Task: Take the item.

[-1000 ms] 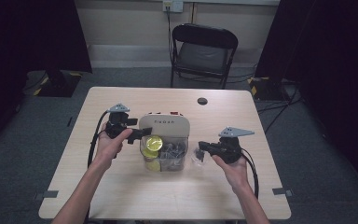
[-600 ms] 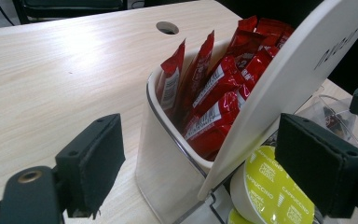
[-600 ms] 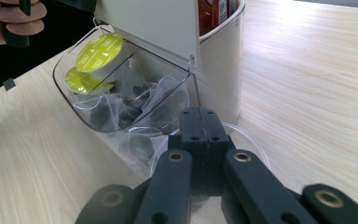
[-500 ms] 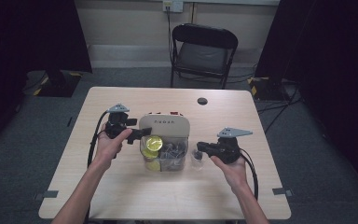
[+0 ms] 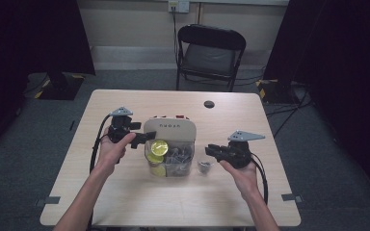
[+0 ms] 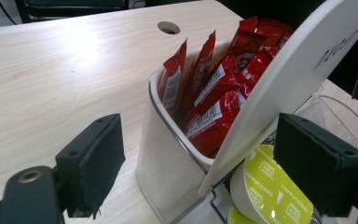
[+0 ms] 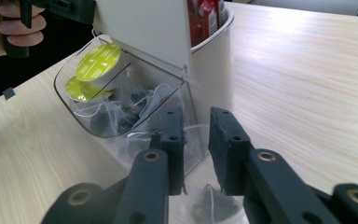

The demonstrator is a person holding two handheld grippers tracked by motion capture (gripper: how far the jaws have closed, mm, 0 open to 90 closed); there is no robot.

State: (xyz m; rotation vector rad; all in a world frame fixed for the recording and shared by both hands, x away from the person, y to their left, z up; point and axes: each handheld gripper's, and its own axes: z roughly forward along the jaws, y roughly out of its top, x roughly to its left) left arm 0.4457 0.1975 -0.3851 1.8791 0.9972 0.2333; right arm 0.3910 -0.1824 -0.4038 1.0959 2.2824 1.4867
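A clear organiser with a tilted white lid (image 5: 169, 127) (image 6: 298, 70) (image 7: 144, 28) stands mid-table. Its back cup holds several red sachets (image 6: 223, 93) (image 7: 205, 11). The front bin holds yellow-green capsules (image 5: 159, 147) (image 6: 270, 191) (image 7: 98, 63) and several clear tea bags (image 7: 135, 105). My left gripper (image 5: 143, 139) (image 6: 205, 168) is open, with its jaws straddling the organiser's left side at the lid. To the right of the organiser, my right gripper (image 5: 211, 150) (image 7: 196, 149) has its jaws nearly together on the clear film of a tea bag (image 5: 203, 166) (image 7: 209, 205), which hangs low by the table.
A black folding chair (image 5: 212, 53) stands beyond the far edge of the wooden table (image 5: 125, 202). A round cable hole (image 5: 209, 104) (image 6: 169, 28) sits in the table behind the organiser. Cables trail from both grippers toward the person.
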